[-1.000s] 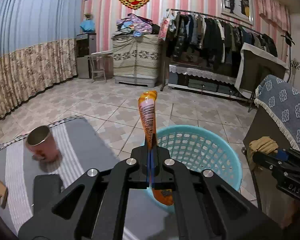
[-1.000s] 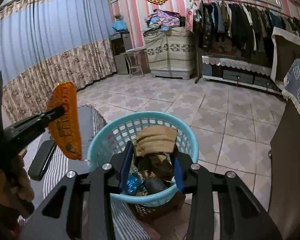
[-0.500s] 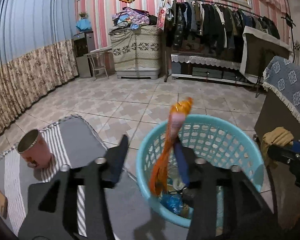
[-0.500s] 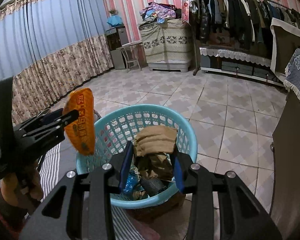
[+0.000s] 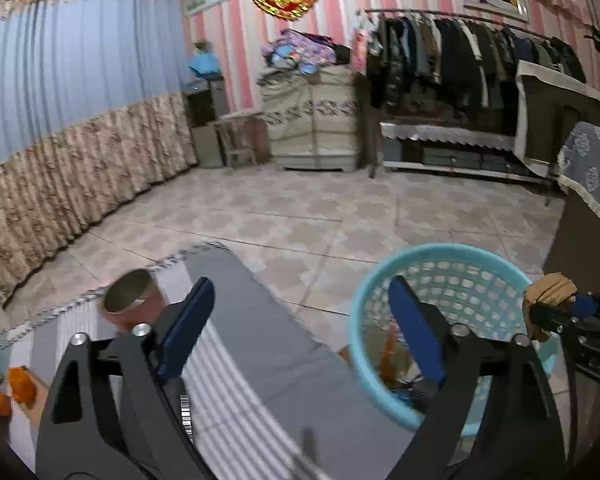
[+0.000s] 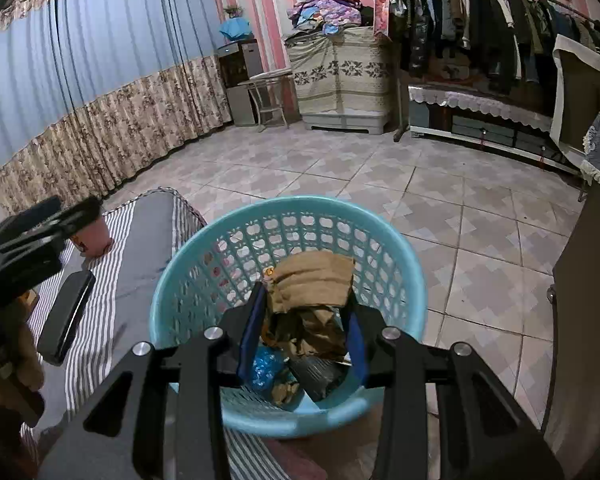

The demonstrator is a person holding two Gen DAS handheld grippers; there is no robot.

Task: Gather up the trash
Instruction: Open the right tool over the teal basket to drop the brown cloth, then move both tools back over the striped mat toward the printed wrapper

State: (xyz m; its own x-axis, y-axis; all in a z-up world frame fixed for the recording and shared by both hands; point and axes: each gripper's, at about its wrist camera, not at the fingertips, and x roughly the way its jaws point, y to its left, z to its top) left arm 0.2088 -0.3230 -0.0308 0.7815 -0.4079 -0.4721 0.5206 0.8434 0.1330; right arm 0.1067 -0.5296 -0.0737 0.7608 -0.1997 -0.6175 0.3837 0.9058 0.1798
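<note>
My left tongs [image 5: 300,316] are opening with nothing between them; the orange wrapper [image 5: 388,354] lies inside the blue basket [image 5: 452,254]. My right tongs [image 6: 306,322] grasp a crumpled brown paper [image 6: 312,280] above that basket, which stands beside the striped mat's [image 6: 140,240] edge.

A table covered with a grey and white striped cloth [image 6: 140,240] carries a pink metal cup [image 5: 130,300] standing upright near its far edge and a flat black case [image 6: 66,316] lying nearer the camera. At the left edge of the cloth, in the left wrist view, lie some orange scraps [image 5: 20,386], too blurred to tell what they are. Beside the table is a tiled floor [image 6: 440,216], and a light blue plastic basket [image 6: 396,252] stands just off the cloth's edge; what it rests on is hidden.
</note>
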